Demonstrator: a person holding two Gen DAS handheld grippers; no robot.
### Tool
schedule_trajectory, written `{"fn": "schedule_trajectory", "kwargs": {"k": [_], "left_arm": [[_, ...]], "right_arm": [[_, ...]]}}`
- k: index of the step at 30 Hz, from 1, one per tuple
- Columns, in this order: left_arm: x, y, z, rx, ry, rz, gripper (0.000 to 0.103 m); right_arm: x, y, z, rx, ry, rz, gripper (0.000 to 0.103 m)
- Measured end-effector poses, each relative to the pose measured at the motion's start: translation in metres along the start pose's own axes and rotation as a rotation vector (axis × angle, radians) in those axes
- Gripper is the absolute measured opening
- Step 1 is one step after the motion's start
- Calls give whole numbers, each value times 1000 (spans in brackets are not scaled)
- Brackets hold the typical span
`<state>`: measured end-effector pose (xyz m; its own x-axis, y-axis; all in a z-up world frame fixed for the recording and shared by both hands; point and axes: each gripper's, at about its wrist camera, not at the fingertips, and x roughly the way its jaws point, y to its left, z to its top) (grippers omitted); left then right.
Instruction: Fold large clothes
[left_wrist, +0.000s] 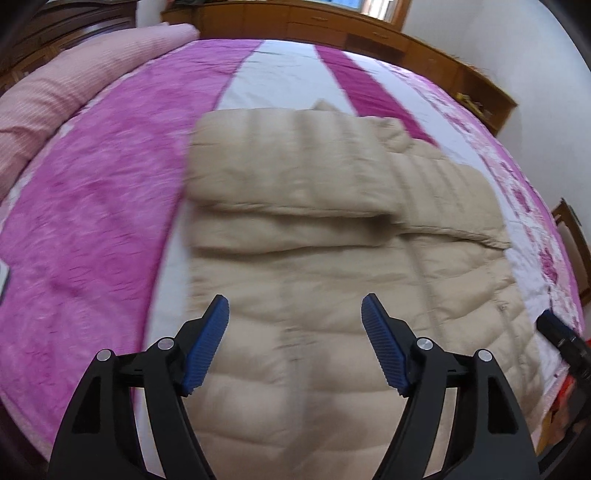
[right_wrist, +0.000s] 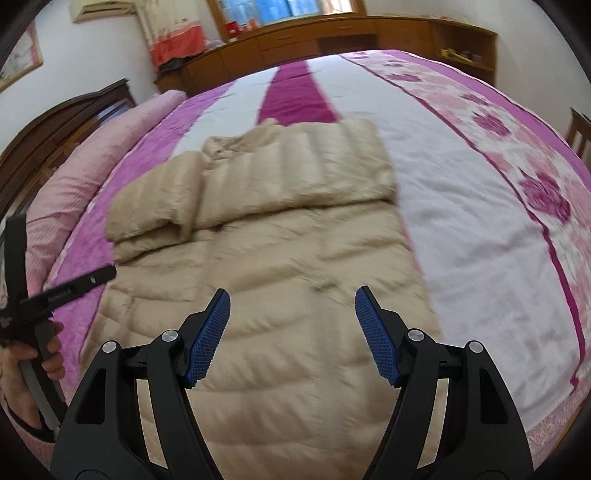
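A beige quilted puffer jacket (left_wrist: 303, 236) lies flat on the bed, its sleeves folded across the upper body. It also fills the middle of the right wrist view (right_wrist: 258, 240). My left gripper (left_wrist: 295, 310) is open and empty, above the jacket's lower half. My right gripper (right_wrist: 293, 301) is open and empty, also above the lower half. The right gripper's body shows at the right edge of the left wrist view (left_wrist: 561, 332). The left gripper's body, held by a hand, shows at the left edge of the right wrist view (right_wrist: 44, 299).
The bed has a pink, white and magenta striped cover (left_wrist: 92, 206) with a floral band (right_wrist: 517, 177) on the right. A rolled pink quilt (left_wrist: 66, 88) lies along the left side. Wooden cabinets (right_wrist: 332, 37) stand behind the bed.
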<state>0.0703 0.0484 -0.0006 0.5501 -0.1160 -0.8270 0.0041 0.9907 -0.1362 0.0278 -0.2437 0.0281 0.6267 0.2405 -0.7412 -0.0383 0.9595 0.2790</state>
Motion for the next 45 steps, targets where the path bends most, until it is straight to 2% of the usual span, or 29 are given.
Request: {"fn": "schedule_trajectory", "kwargs": {"k": [4,11,16,19,23,29,33,41,45], "left_arm": [[0,32,-2,-32,22,45,73],[3,77,-6,-90,34,83,73],[4,93,-8,-120,26,96,73],[4,100,-9,-129,22,102,73],[5,103,-14,-93,18,130,73],[6,114,-21,-119,26,126,73],[6,119,-23,-130,28,119,74],[9,126,-26,-149,33,119,74],[9,125,-28,-169,34,116,73]], "right_arm": [[14,36,13,-49,21,38,70],[42,103,28,-138,45,85,70],[61,151,41,-206,45,92,77],[78,180,48,-236,54,113,77],[106,213,53,-250,99,147,77],[146,259,59,-315,116,120,77],[175,282,63,-344,132,90,77],[213,287,58,-376,184,29,77],[218,276,61,-360,201,39,61]]}}
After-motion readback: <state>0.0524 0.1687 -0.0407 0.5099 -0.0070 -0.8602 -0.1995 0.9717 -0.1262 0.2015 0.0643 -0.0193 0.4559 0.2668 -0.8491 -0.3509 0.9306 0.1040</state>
